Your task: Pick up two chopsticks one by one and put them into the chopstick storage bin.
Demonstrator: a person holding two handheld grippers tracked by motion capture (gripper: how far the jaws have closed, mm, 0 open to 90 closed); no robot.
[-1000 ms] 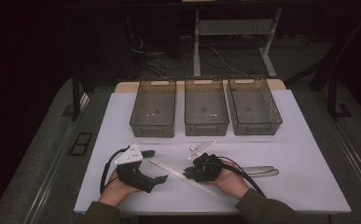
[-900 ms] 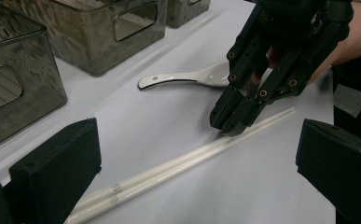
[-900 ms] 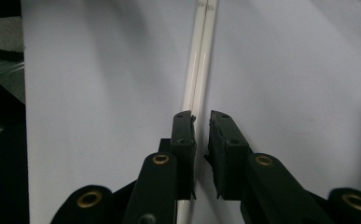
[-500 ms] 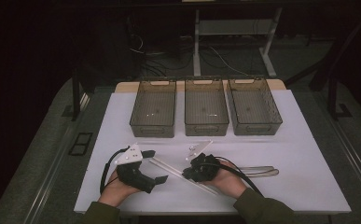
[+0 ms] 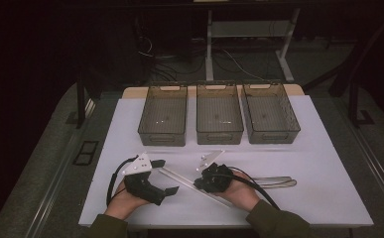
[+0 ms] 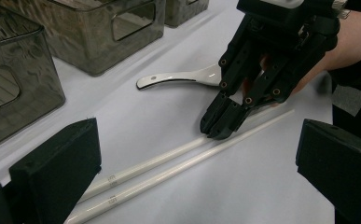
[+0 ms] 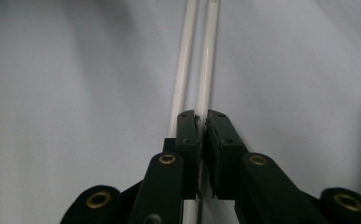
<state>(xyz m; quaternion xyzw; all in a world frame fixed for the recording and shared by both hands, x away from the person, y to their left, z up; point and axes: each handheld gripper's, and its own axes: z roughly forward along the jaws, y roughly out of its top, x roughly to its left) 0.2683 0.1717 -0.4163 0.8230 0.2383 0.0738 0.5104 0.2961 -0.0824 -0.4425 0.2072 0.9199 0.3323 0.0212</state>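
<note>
Chopsticks, two white ones, lie side by side on the white table, running diagonally between your two hands, near the front edge. Your right gripper points down onto them about midway along; its jaws have just been closing and now stand almost together, pinched on one chopstick, the right-hand one in the right gripper view, with the other chopstick passing just beside the left jaw. In the left gripper view the same black fingers touch down on the pair. Your left gripper rests low at the near end of the chopsticks, jaws spread wide, nothing between the pads; the sticks' ends lie between them on the table. White spoon lies just beyond your right hand, apart from the chopsticks. Three grey see-through bins stand in a row at the far side of the table, well apart from both grippers.
</note>
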